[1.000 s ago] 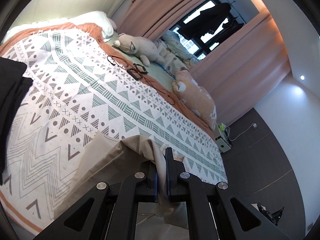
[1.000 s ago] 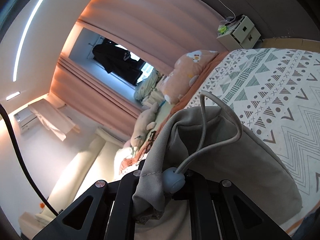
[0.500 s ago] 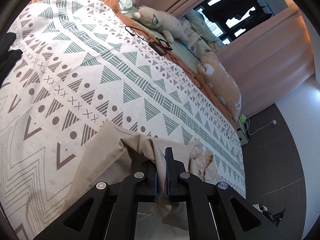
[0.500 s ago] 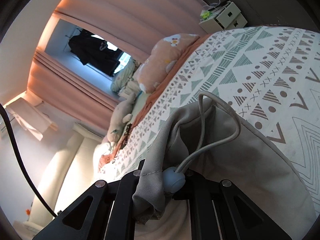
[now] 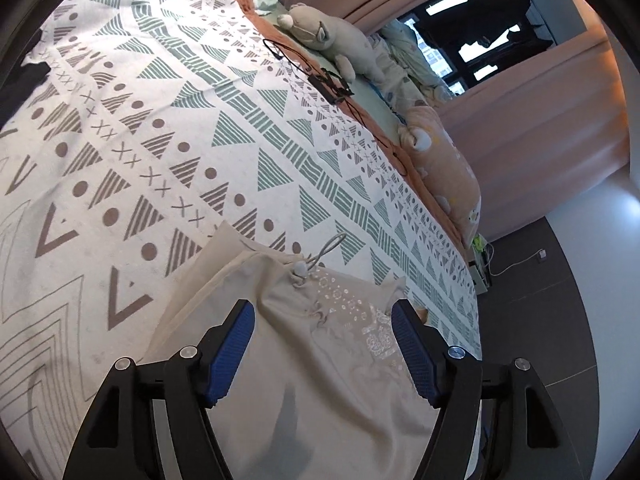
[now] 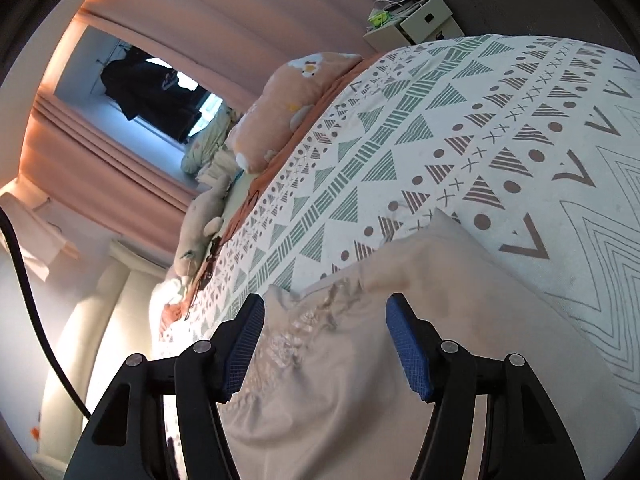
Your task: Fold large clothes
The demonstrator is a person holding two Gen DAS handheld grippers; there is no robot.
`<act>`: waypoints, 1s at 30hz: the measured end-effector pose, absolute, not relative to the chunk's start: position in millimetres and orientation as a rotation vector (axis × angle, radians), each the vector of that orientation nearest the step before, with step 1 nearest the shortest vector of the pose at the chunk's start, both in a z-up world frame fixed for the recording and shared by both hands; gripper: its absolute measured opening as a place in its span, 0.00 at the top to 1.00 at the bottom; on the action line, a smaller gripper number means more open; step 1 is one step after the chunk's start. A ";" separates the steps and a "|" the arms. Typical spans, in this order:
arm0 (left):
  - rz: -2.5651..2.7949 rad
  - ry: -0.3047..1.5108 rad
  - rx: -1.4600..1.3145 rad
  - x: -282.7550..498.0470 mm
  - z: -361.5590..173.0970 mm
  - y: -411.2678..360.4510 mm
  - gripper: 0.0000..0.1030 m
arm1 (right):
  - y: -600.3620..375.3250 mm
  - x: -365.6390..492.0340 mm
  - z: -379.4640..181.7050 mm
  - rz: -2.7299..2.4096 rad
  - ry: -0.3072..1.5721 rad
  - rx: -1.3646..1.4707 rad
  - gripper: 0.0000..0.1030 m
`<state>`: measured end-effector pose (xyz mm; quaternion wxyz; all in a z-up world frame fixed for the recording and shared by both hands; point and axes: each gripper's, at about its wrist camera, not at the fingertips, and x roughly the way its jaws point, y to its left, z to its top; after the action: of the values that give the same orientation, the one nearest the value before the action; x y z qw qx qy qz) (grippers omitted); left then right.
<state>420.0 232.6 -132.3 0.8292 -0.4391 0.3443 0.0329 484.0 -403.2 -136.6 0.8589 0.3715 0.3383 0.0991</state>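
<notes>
A bed [image 5: 224, 128] under a triangle-patterned cover stands beside pink curtains [image 6: 224, 28] framing a bright window [image 5: 472, 44], with dark floor [image 5: 560, 320] and a white nightstand [image 6: 420, 24] nearby.

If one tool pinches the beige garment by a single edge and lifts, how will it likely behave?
The beige garment would probably go limp: it lies creased and bunched on the patterned bedspread. Likely light, since the cloth looks thin. Its drawcord loop with toggle would probably dangle and could snag. Both the left tool and the right tool are open.
</notes>
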 end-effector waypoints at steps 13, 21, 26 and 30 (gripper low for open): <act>0.139 0.765 -0.907 318.4 -115.9 223.0 0.32 | -366.5 421.0 -113.0 0.245 0.768 0.677 0.38; 0.168 0.792 -0.922 283.1 -129.7 223.8 0.37 | -305.5 410.2 -97.8 0.318 0.814 0.509 0.39; 0.199 0.834 -0.946 278.5 -153.5 229.8 0.43 | -260.6 428.1 -101.5 0.349 0.874 0.385 0.41; 0.228 0.873 -0.971 281.5 -175.7 236.0 0.50 | -225.0 450.3 -112.9 0.364 0.930 0.298 0.43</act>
<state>281.5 236.0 -175.7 0.7883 -0.4507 0.4054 0.1057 450.3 -225.0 -112.9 0.8673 0.1421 0.4441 0.1741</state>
